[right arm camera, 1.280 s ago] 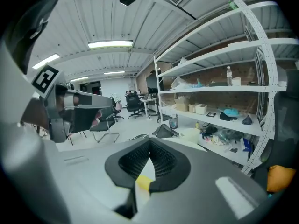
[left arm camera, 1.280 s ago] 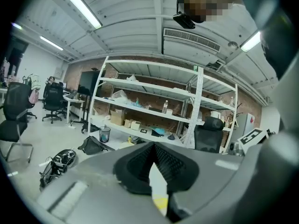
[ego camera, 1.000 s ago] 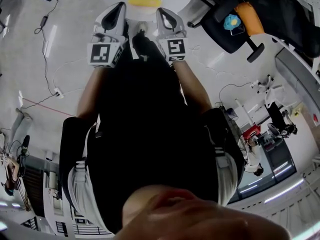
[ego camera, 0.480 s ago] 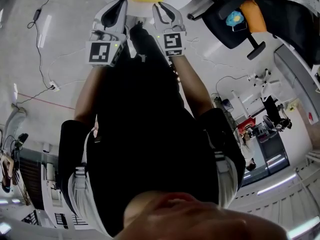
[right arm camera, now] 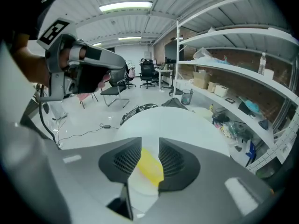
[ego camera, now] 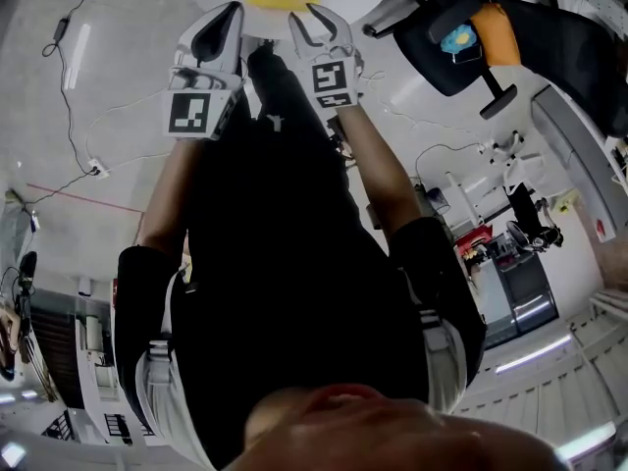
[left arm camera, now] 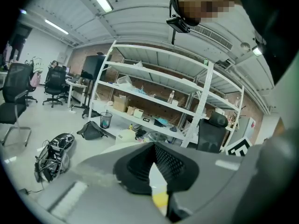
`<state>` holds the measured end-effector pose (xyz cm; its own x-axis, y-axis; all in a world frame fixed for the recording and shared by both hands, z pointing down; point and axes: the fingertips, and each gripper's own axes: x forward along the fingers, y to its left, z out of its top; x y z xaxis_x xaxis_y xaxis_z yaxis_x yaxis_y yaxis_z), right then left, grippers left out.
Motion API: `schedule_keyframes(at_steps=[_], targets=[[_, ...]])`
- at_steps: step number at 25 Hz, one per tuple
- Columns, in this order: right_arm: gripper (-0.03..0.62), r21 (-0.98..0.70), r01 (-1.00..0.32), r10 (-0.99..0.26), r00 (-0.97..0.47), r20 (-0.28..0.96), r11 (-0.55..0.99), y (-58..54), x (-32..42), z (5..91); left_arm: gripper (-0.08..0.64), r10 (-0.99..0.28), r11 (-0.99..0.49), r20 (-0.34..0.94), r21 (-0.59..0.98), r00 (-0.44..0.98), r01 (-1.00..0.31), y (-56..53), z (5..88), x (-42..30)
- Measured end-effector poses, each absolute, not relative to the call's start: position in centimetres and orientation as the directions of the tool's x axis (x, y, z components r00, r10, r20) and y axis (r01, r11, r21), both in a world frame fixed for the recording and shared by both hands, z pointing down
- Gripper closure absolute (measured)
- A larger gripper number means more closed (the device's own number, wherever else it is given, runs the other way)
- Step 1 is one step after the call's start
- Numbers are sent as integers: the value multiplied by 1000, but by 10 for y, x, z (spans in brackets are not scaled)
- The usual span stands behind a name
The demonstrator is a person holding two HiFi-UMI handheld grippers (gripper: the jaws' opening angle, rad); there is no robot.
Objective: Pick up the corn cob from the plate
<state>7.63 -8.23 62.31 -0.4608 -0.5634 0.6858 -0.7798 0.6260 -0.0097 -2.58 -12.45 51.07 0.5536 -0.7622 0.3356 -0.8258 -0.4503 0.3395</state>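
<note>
R claw pads: mesh-textured, matt | shell: smooth matt plastic | table: smooth, slight sheen

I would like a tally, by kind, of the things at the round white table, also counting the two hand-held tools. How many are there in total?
Corn cob: 1
Plate: 1
Round table: 1
Tools: 2, the left tool and the right tool
Total: 5

Probably a lab-workshop: metal shelving racks, office chairs, floor cables.
</note>
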Motion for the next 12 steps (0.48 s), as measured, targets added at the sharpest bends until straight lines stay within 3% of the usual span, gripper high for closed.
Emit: schedule_keyframes(at_steps=[12], targets=[[396,0,-691,-445,-465,766,723,-79,64,671,558,-755,-434,348,370,556,-821,-134,529,-30]])
